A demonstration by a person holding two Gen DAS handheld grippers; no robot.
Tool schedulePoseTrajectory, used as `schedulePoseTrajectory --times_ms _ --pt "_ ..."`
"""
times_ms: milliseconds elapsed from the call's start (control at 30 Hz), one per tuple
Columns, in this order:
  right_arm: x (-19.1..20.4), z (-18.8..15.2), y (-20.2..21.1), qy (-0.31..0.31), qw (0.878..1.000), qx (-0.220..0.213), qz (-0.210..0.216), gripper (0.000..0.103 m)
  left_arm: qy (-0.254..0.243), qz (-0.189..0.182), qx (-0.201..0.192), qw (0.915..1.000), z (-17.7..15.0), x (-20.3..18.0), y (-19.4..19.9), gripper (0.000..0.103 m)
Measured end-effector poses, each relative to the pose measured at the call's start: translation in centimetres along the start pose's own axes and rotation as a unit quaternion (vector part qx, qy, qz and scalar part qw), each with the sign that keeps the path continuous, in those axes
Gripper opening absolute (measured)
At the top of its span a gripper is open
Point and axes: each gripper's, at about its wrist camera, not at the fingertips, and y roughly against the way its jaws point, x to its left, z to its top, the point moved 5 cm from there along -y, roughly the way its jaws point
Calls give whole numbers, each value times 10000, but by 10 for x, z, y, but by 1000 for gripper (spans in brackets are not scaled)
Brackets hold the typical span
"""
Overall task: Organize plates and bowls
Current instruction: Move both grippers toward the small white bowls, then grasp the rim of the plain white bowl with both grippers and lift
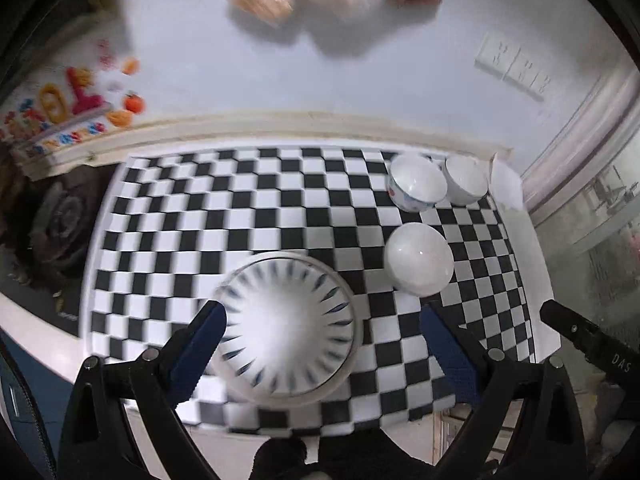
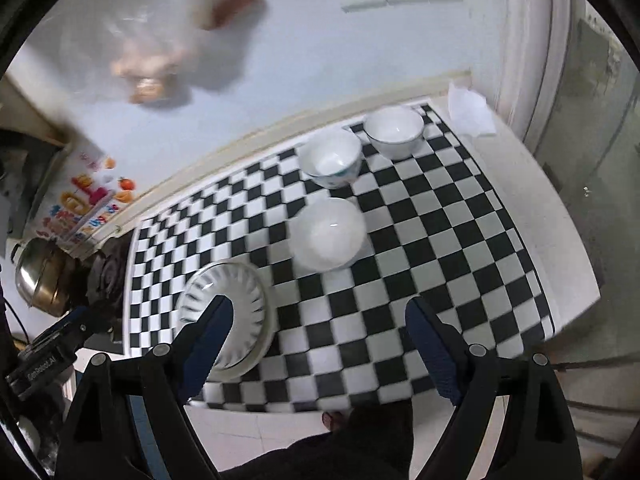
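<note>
Both sets of jaws gape wide, empty. The white ceramic bowl with blue dashes sits on a white plate at the checkered surface's near edge: glossy, slippery, breakable; pinch its rim.

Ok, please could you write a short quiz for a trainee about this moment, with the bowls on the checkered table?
1. True or false: both grippers are open and hold nothing.
2. How many small bowls stand on the checkered table, not counting the striped dish?
A. two B. three C. five
3. Fill in: the dish with blue stripes rests on a white ____.

Key
1. True: the left gripper and the right gripper are both open and hold nothing.
2. B: the plain white bowl, the patterned bowl and the dark-rimmed bowl.
3. plate.
</note>
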Motion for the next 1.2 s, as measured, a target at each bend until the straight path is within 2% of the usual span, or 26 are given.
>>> schedulePoseTrajectory --times_ms 67,200,300,333,367,433,467,533,567,600,700,767,800,933,1200 --pt "-21 21 -33 -68 9996 257 33 90 -49 -26 326 9995 12 -13 -36 94" --pt "-52 50 -102 -158 9954 937 116 88 132 -33 1122 9936 28 -31 -115 65" --pt "-66 63 -152 -59 9899 1399 220 83 186 24 1520 9882 31 -42 -159 55" --pt "-70 66 -171 -17 9869 1595 242 78 192 27 1610 9868 32 -45 -169 53" --pt "-73 67 -183 9 9851 1706 238 64 210 21 1726 9848 32 -48 -180 49" --pt "-77 67 -207 69 9800 1973 245 52 256 -5 1944 9806 30 -52 -198 44" --pt "-77 68 -218 88 9776 2086 279 46 298 -25 2028 9788 28 -54 -206 40" --pt "-80 68 -235 124 9739 2242 332 41 351 -98 2147 9760 26 -57 -217 35" --pt "-80 69 -242 114 9723 2297 427 40 383 -119 2216 9743 23 -59 -223 29" --pt "-80 69 -248 95 9706 2361 469 39 407 -124 2265 9731 21 -60 -226 25" --pt "-78 71 -265 119 9656 2521 623 28 450 -188 2366 9704 17 -64 -236 17" --pt "-73 71 -273 101 9617 2628 777 14 453 -225 2427 9688 13 -69 -237 15" --pt "-70 70 -276 86 9601 2661 855 14 426 -164 2414 9694 12 -71 -236 15" --pt "-63 71 -274 344 9638 2545 716 12 252 -54 2336 9720 8 -80 -225 15" --pt "-75 53 -237 337 9628 2546 846 13 91 -239 2284 9732 -17 -103 -190 15"
